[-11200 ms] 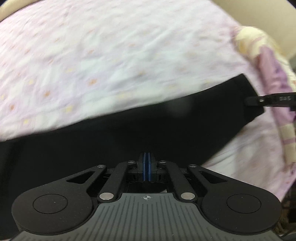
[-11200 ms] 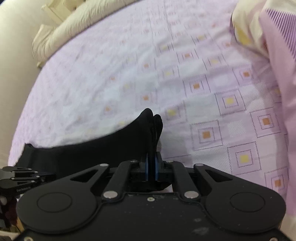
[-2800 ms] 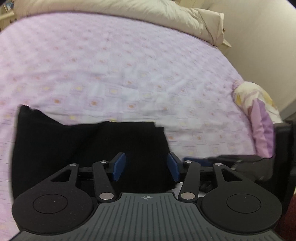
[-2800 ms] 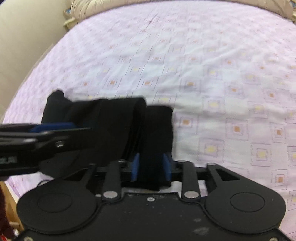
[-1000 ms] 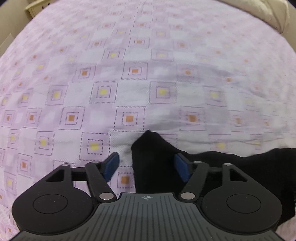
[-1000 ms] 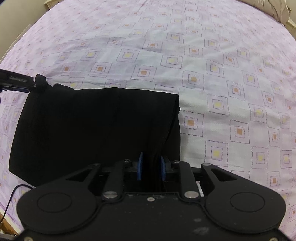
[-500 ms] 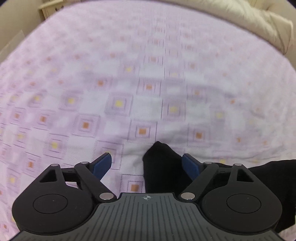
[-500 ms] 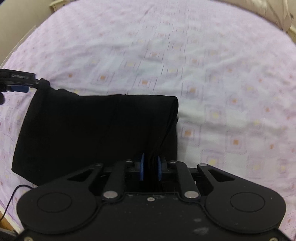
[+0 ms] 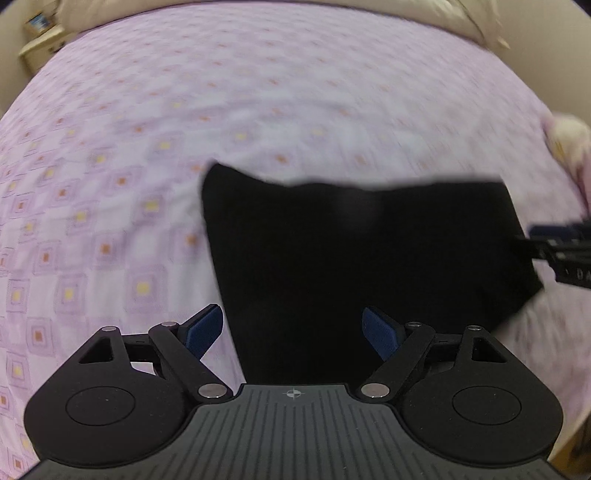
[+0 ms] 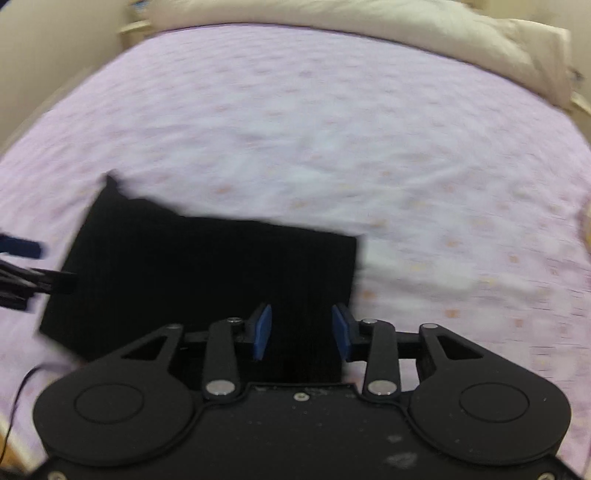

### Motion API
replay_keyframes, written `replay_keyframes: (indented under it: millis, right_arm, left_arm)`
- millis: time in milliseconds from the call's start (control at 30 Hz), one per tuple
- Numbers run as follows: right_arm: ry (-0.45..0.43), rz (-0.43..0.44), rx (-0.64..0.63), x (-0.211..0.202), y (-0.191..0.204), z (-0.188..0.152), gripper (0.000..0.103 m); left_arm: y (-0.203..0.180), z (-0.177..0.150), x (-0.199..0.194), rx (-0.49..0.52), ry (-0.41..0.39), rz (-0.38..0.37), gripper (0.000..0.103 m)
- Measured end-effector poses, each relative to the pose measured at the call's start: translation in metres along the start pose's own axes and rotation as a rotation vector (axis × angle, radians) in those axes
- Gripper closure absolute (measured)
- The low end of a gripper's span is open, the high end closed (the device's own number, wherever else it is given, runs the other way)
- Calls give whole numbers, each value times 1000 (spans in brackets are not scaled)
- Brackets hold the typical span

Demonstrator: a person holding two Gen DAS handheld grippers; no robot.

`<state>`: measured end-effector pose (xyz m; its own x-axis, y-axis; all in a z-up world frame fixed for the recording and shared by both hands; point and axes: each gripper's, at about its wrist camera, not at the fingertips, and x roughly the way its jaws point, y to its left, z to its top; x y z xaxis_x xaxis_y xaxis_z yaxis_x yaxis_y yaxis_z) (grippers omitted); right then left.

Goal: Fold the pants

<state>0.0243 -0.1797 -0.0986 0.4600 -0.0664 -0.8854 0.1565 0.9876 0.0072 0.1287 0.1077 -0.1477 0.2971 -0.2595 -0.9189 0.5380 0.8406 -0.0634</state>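
Black pants point(image 9: 362, 251) folded flat on bed point(image 9: 258, 92), soft, limp, likely light; both hand-held grippers, left point(image 9: 293, 328) and right point(image 10: 301, 330), gape empty—pinch stacked corner edges.

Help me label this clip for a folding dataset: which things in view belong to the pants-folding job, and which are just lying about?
Part of the job:
- black pants, folded into a flat rectangle on the bed sheet
- left tongs, open
- right tongs, open

Just lying about:
- beige duvet at the far end of the bed
- purple-and-cream bundle at the right edge, blurred
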Motion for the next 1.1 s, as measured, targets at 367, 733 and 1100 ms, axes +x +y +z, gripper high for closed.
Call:
replay_keyframes:
  millis: [367,733,1100]
  right_arm:
    - [142,-26,-88,32,29,-38,76]
    - [149,-1,-64,37,22,-32,74]
    - [138,7,-62,35,17,-34,73]
  left_arm:
    - [28,-46,38,-177,162,-3,15]
    - [35,-73,-9,-256,64,-15,16]
    - [42,-38,-1,-288,31,35,15]
